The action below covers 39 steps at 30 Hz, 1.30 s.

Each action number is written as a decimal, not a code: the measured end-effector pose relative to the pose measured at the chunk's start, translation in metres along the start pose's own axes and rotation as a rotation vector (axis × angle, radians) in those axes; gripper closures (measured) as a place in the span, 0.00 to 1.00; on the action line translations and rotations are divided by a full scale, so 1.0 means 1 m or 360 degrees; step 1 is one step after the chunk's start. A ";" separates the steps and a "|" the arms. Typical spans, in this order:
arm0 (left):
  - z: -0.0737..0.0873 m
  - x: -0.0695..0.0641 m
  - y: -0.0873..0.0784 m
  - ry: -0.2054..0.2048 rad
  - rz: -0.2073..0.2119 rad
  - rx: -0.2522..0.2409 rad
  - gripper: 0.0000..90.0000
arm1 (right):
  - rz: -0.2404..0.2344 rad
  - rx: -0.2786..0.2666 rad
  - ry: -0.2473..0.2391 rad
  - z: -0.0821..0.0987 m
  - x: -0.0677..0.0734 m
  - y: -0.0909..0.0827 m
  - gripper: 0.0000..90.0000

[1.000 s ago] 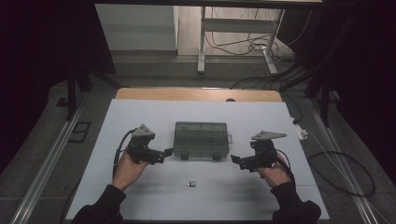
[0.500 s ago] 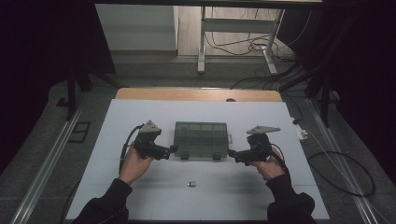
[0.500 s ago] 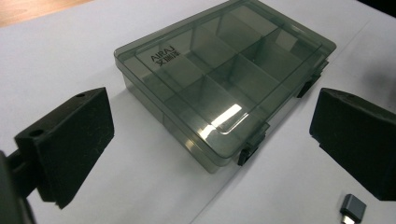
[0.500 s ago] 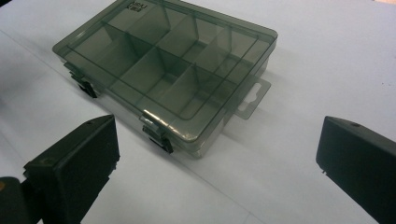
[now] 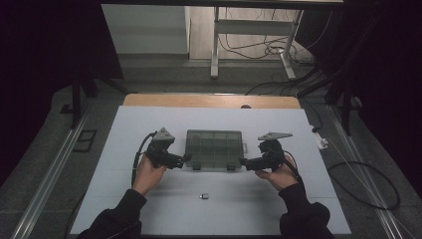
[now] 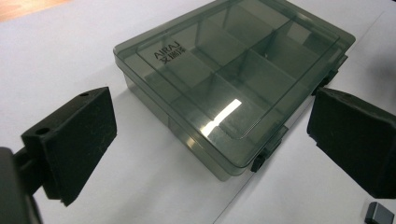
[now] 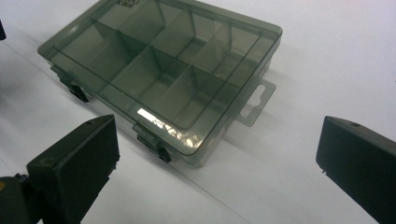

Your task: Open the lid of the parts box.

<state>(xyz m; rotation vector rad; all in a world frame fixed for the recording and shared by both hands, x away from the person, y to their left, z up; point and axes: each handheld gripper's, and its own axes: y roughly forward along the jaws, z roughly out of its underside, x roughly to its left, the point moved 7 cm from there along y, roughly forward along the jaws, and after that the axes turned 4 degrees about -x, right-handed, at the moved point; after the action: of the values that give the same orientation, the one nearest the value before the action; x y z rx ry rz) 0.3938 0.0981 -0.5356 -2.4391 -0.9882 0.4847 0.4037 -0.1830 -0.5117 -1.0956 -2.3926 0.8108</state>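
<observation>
Centrally on the white table (image 5: 124, 149) lies the smoky translucent compartment box (image 5: 214, 148), lid shut, long axis running side to side; the left gripper (image 5: 185, 159) flanks its left end, the right gripper (image 5: 243, 162) its right, about equally near, both spread wide; a small dark piece (image 5: 204, 196), perhaps a clip, sits nearer the person.

White table top (image 5: 149, 124), wooden strip along far edge. On it, closed smoky compartment box (image 5: 214, 148). Nearer, small dark piece (image 5: 204, 196).
</observation>
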 end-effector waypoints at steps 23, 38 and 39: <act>0.014 -0.007 0.006 -0.0002 -0.0006 0.0018 0.00 | -0.0054 0.0157 -0.0141 0.026 0.003 0.006 0.46; 0.016 -0.012 0.005 0.0065 -0.0019 -0.0001 0.00 | -0.0119 0.0330 -0.0203 0.042 0.006 0.017 1.00; 0.016 -0.012 0.005 0.0065 -0.0019 -0.0001 0.00 | -0.0117 0.0339 -0.0196 0.043 0.005 0.018 1.00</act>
<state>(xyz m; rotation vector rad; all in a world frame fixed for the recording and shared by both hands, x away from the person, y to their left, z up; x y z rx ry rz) 0.3810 0.0913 -0.5494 -2.4324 -0.9854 0.4293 0.3869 -0.1841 -0.5555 -0.8928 -2.3624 1.1067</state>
